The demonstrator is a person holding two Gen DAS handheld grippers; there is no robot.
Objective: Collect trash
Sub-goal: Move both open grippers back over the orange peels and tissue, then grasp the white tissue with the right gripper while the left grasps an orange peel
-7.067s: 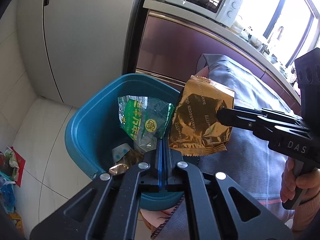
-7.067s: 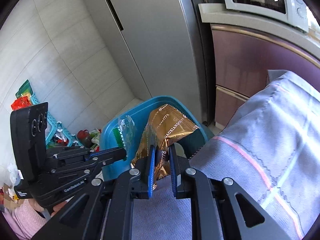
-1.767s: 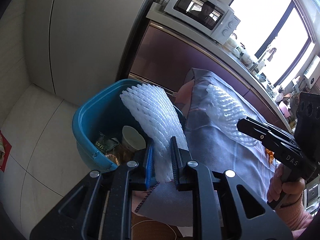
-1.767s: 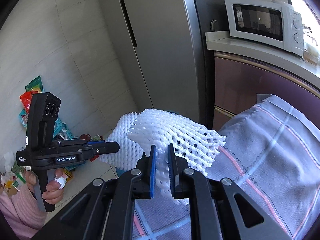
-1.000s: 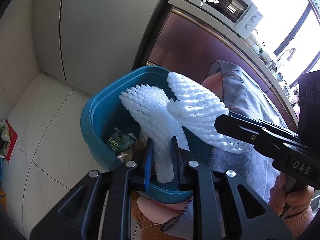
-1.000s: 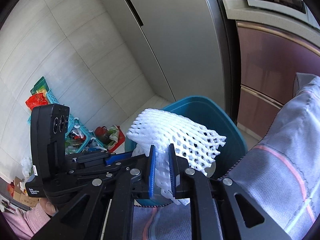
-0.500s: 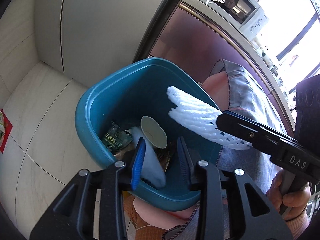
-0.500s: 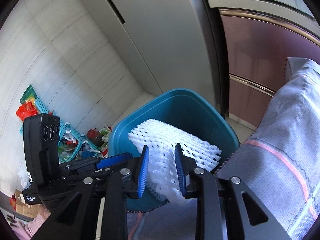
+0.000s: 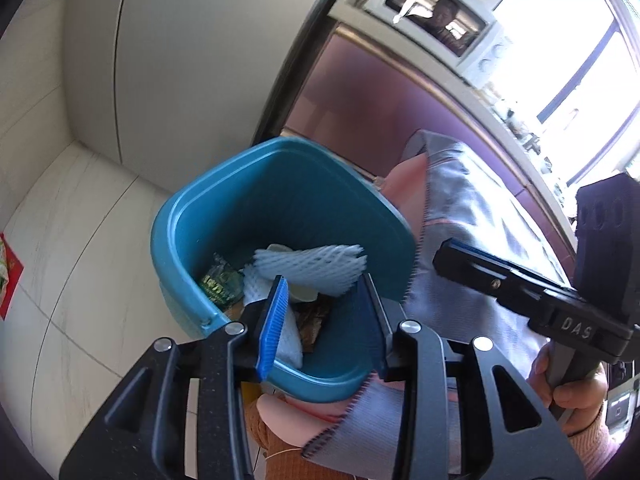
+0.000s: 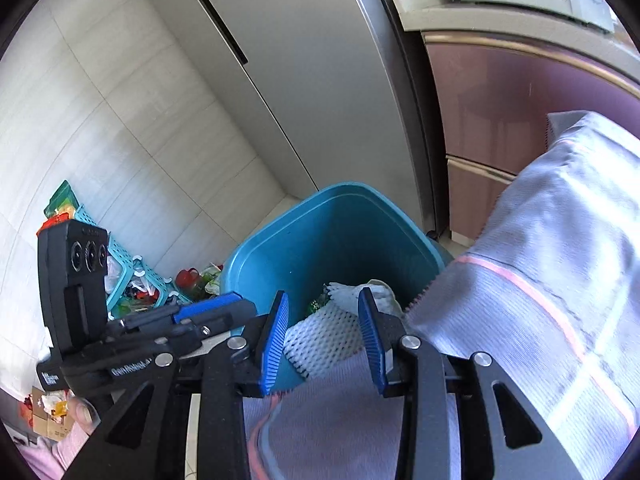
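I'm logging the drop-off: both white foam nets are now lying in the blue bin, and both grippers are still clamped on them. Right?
Not quite. The foam nets do lie in the blue bin, but neither gripper clamps them: the left wrist view shows the left gripper with jaws opening, pads clear; the right wrist view shows the right gripper likewise.

Left wrist view: the camera sits behind the left gripper (image 9: 324, 300) and looks forward and steeply down along its 2 fingers into the blue bin (image 9: 192, 216), which fills the centre at close range. The right gripper (image 9: 448, 256) enters from the right edge; the microwave (image 9: 444, 36) lies at upper right.

Right wrist view: the camera sits behind the right gripper (image 10: 324, 332), faces the same way and looks down from over the cloth-covered surface (image 10: 540, 300). The bin (image 10: 280, 248) appears close, at centre. The left gripper (image 10: 236, 304) enters from the left.

Shared field: bin, foam nets (image 9: 316, 268) (image 10: 324, 336), refrigerator (image 9: 192, 52) (image 10: 320, 60), cloth.
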